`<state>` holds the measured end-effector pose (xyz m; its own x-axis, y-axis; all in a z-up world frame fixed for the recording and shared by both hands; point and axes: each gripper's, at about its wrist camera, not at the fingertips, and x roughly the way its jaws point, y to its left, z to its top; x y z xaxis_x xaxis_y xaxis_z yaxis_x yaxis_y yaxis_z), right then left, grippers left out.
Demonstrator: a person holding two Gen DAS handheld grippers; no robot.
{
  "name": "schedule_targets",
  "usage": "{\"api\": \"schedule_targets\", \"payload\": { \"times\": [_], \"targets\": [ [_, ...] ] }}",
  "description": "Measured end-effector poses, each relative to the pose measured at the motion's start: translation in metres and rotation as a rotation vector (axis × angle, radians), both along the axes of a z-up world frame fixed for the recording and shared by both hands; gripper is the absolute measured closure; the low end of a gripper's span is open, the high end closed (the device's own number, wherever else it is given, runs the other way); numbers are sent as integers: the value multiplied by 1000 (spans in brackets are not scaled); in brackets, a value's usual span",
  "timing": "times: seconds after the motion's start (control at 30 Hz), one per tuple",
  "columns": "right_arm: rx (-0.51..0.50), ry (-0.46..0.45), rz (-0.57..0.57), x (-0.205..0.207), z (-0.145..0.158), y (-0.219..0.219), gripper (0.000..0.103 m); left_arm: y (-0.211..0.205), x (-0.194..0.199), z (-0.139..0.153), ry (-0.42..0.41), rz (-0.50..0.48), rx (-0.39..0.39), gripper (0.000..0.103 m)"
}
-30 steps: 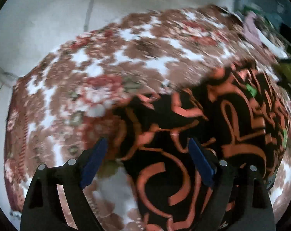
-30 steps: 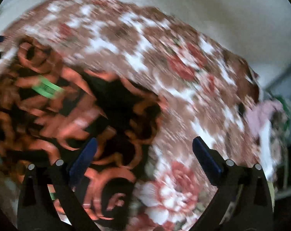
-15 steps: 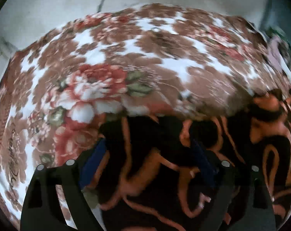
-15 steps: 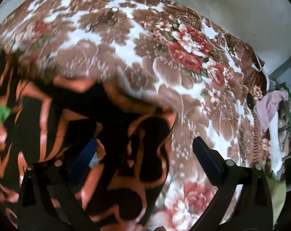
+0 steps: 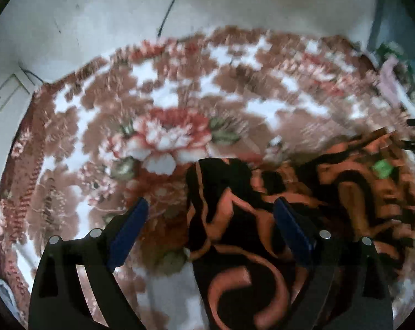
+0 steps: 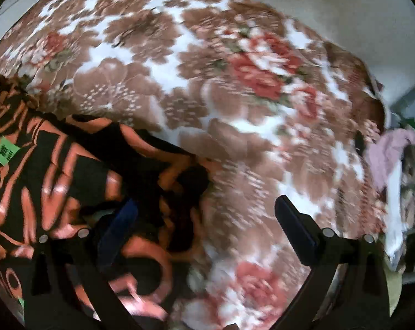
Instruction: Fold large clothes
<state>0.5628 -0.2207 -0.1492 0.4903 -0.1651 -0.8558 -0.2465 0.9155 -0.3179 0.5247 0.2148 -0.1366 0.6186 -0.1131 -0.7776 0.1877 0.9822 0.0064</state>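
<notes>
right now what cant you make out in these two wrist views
- Green tag on the black and orange garment: print too small and blurred, both views.
- Garment's near edge: cut off by the bottom of the frame and by the left gripper and right gripper frames.
- Pile of clothes at the blanket edge: blurred, cut by the fisheye rim.

One black-and-orange garment, one floral blanket, two claws.

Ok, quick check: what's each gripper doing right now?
Left gripper: open, holding nothing, over an edge of the black-and-orange garment.
Right gripper: open, holding nothing, over the garment's bunched corner.
</notes>
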Motion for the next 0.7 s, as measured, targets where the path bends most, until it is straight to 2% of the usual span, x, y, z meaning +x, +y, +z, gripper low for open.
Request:
{"api": "schedule_targets", "payload": {
  "times": [0.13, 0.2, 0.27, 0.33, 0.43, 0.47, 0.53, 0.6, 0.67, 0.7],
  "targets": [
    [40, -86, 15, -36, 31, 1, 5, -13, -64, 33, -136, -49, -35, 6],
    [94, -108, 24, -62, 36, 14, 5, -26, -87, 31, -130, -101, -67, 5],
    [138, -116, 26, -80, 32, 27, 5, -42, -99, 16, -100, -122, -58, 5],
    [186, -98, 43, -92, 17, 44, 5, -54, -96, -6, -62, -114, -52, 5],
    [120, -32, 30, -91, -22, 62, 5, -72, -77, -41, 16, -92, -60, 6],
    [86, -29, 17, -89, -34, 61, 5, -78, -73, -46, 13, -91, -36, 6],
    [-4, -62, -8, -86, -46, 50, 5, -86, -57, -63, 23, -66, 67, 5],
    [-57, -79, 43, -86, -58, 34, 5, -84, -48, -76, 40, -68, 118, 4],
    [1, -58, 40, -86, -63, 12, 5, -74, -42, -82, 30, -72, 145, 4],
    [53, -47, 17, -85, -64, 0, 5, -65, -39, -84, 40, -71, 132, 4]
  ]
}}
